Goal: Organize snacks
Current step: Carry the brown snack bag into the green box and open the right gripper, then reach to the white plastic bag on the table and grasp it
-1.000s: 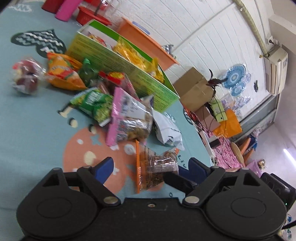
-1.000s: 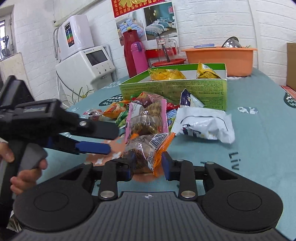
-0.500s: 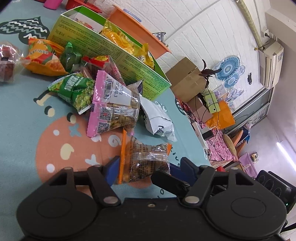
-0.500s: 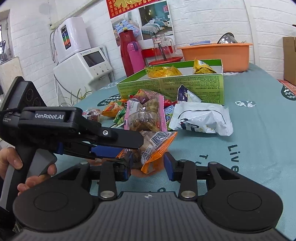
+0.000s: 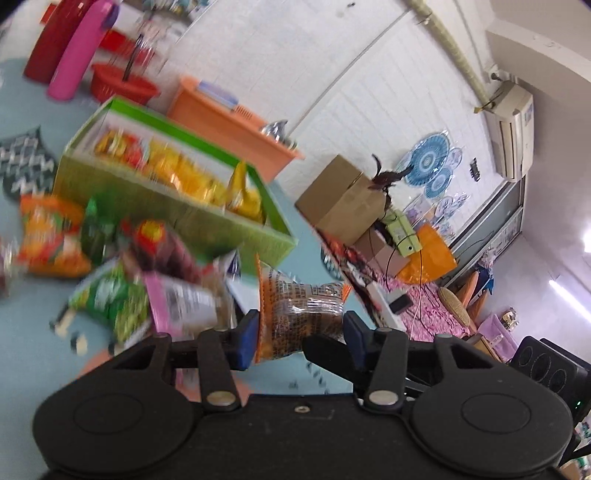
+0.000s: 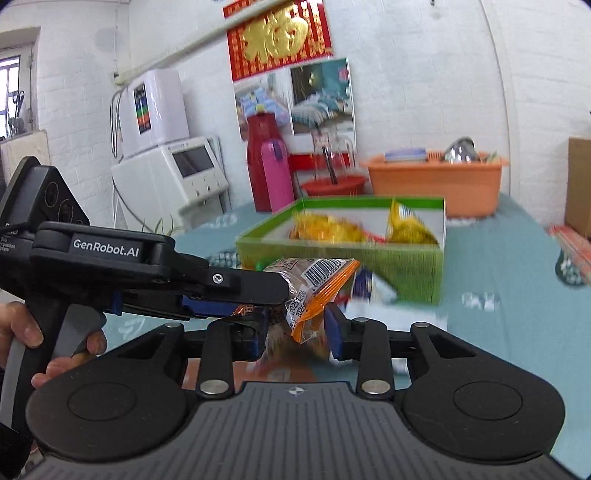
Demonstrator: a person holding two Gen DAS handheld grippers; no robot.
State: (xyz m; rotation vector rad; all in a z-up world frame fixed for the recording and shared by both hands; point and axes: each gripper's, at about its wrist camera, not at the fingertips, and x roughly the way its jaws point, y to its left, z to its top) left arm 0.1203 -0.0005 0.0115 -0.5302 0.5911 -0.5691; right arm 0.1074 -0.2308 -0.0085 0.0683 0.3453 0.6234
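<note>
The orange-edged snack packet (image 5: 301, 314) is off the table and up in the air, caught between both tools at once, with the green box (image 6: 369, 266) sitting just beyond it on the teal tablecloth (image 6: 509, 295). The left gripper (image 5: 297, 334) has its blue pads on either side of the packet and its jaws are closing in on it; the near pad presses the orange seam, though blur makes it hard to say how firmly the far pad bites. The right gripper (image 6: 295, 330) is also closing, its pads flanking the packet's lower end, and the film looks pinched there. So this reads as the lift-and-carry step: one packet picked out of the loose pile (image 5: 122, 280) and headed for the box, which already holds yellow bags (image 6: 332, 229). Next move, by my read, calls for one tool to take sole charge and carry it over the near wall of the box, then let go inside without snagging the crinkly seam. For writing: the left tool's body (image 6: 107, 251) reads "GenRobot.AI", the packet shows a barcode and printed digits too small to read reliably, and the red wall poster (image 6: 277, 33) carries a large gold Chinese character.
</note>
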